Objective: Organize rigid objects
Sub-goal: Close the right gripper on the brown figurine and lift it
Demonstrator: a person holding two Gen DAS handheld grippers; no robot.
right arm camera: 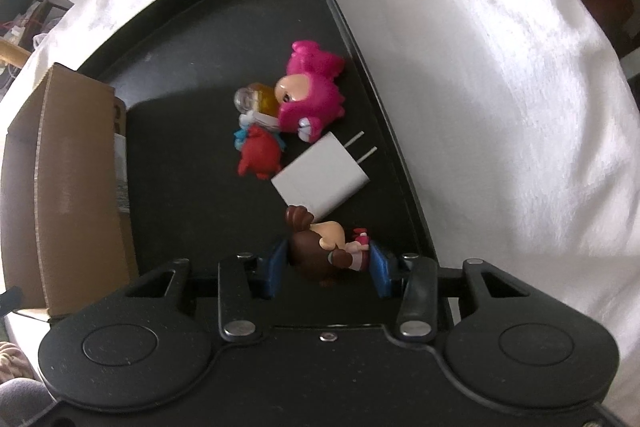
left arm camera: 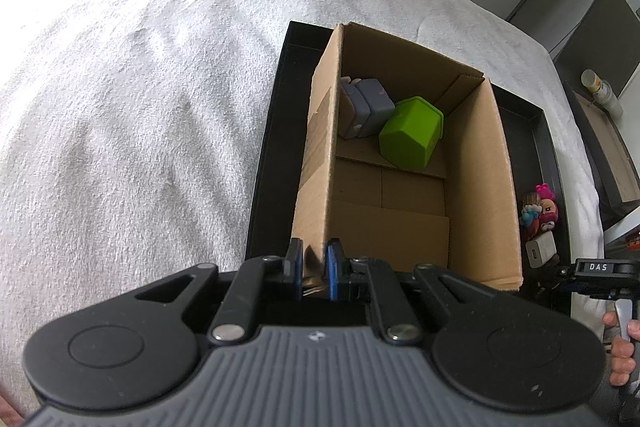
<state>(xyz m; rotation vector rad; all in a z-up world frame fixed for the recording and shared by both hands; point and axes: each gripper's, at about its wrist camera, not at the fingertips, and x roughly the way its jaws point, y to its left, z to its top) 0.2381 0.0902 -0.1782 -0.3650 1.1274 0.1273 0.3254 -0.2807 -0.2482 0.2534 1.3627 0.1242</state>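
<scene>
While its lower body sits hidden behind the right gripper [right arm camera: 328, 265], the brown-haired plastic doll figurine [right arm camera: 320, 251] lies crosswise between the pads, pinched, on the black tray [right arm camera: 192, 163]. The left gripper [left arm camera: 314, 265] clamps the brown cardboard box [left arm camera: 320, 147] wall, the wall's base cut off.

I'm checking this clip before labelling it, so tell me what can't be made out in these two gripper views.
- Left wrist view: the cardboard box near wall is hidden behind the left gripper, which pinches its wall.
- Left wrist view: the small toys on the black tray are too small to identify.
- Right wrist view: the brown-haired figure between the right gripper pads; its lower part is hidden, contact unclear.
</scene>
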